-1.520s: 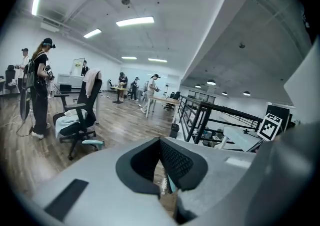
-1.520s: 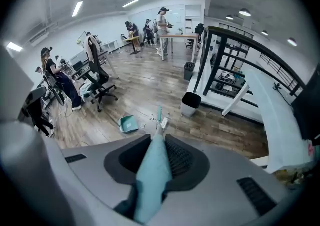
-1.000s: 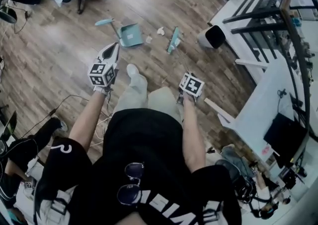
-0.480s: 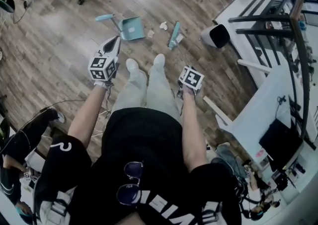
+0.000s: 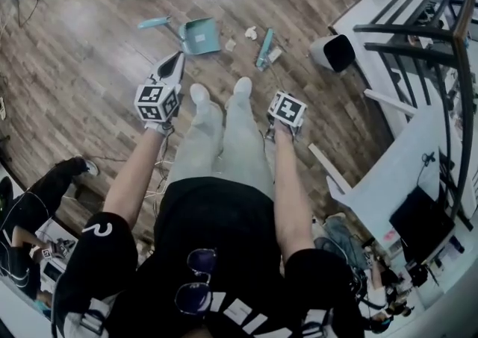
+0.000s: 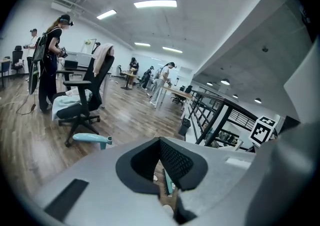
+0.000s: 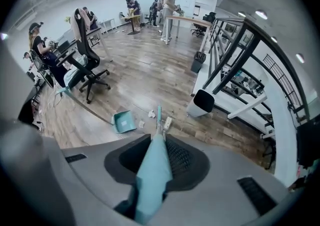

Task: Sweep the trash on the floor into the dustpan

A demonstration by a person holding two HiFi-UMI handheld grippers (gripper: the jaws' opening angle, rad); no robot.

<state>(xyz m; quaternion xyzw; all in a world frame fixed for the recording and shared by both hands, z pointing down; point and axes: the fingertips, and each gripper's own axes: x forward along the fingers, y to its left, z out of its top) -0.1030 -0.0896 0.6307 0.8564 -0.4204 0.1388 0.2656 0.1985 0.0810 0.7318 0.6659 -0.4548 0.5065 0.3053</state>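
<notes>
Grasped by the right tongs (image 7: pixel 155 141): the teal plastic grip of the long-handled broom (image 7: pixel 153 175). The grip is clamped between both jaws. A thin pole runs on from it down to the teal broom head (image 5: pixel 263 49), which is set on the wooden plank floor (image 5: pixel 89 83).

The left tongs (image 5: pixel 177 59) are clenched with jaws brought together and nothing gripped. They are pointed forward and down, clear of everything.

Both are held out in front of the person, one on each side of the light-trousered legs (image 5: pixel 224 142).

The teal plastic dustpan (image 5: pixel 200 36) is laid on the floor ahead of the left tongs, well apart from them. Its pole is angled off to the left and ended by a teal dustpan grip (image 5: pixel 153 23).

The trash is three white crumpled scraps, all on the floor outside the dustpan:
- The first scrap (image 5: pixel 230 44) is seen between the dustpan and the broom head, near the pan.
- The second scrap (image 5: pixel 252 32) is seen just beside the far end of the broom head.
- The third scrap (image 5: pixel 275 54) is seen just right of the broom head. Contact cannot be told.

A white waste bin with a dark opening (image 5: pixel 334 51) is stood right of the broom head, below the black railing (image 5: pixel 418 27). A black office chair (image 6: pixel 82 105) is parked farther back, beyond the dustpan grip.
</notes>
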